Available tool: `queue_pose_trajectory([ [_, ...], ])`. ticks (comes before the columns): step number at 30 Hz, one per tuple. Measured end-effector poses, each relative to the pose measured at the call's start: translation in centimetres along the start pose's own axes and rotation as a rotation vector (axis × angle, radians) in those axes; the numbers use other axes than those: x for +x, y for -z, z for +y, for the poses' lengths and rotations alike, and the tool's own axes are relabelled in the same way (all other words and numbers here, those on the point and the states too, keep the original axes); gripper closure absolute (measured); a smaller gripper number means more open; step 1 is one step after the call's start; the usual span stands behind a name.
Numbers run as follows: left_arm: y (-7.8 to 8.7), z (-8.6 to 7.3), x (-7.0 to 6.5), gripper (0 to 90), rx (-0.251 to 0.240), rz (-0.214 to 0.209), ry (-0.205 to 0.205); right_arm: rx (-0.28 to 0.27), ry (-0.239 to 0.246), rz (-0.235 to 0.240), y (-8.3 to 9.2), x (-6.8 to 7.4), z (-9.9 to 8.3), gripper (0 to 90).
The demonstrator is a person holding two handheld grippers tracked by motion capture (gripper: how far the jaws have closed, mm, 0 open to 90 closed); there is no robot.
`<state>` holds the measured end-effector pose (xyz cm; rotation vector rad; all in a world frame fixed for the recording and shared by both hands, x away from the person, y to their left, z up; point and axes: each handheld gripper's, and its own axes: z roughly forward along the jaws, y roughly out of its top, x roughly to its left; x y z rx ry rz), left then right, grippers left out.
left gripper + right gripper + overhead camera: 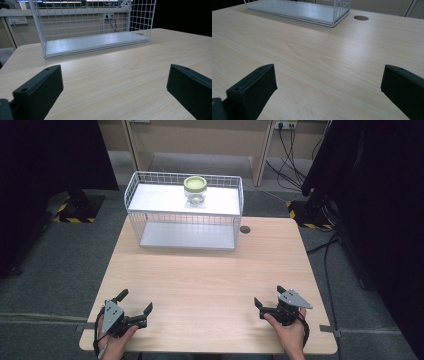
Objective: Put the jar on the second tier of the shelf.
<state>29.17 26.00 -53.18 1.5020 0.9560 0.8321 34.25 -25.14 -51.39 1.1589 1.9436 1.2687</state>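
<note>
— What's nearest?
— The left claw (pixel 135 301) and right claw (pixel 268 296), each in a hand at the table's (pixel 200 280) near edge, both spread wide and empty.
— And beyond them?
— Bare wood, then a white wire rack (pixel 186 210) at the far side, a round hole (pixel 245 229) just beside its right end.
— Anything on the rack?
— A glass jar with a green lid (pixel 195 189), upright on the top shelf.

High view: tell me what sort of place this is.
Probably a lab or office workroom set up for recording. A light wooden table with a cable hole stands on grey carpet, wall sockets with plugged-in cables sit behind, and yellow-black hazard tape marks the black stand bases.
</note>
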Motion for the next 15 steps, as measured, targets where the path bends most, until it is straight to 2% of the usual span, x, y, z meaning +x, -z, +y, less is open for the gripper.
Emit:
queue_pose_trajectory([
  [6,0.00,0.00,0.00,0.2,0.000,0.001,0.000,0.007,-0.007,-0.002,-0.17,-0.11,-0.73,0.7],
  [15,-0.02,0.01,-0.01,0.2,0.002,0.000,-0.002,0.004,-0.007,0.000,-0.11,-0.23,-0.74,1.0],
])
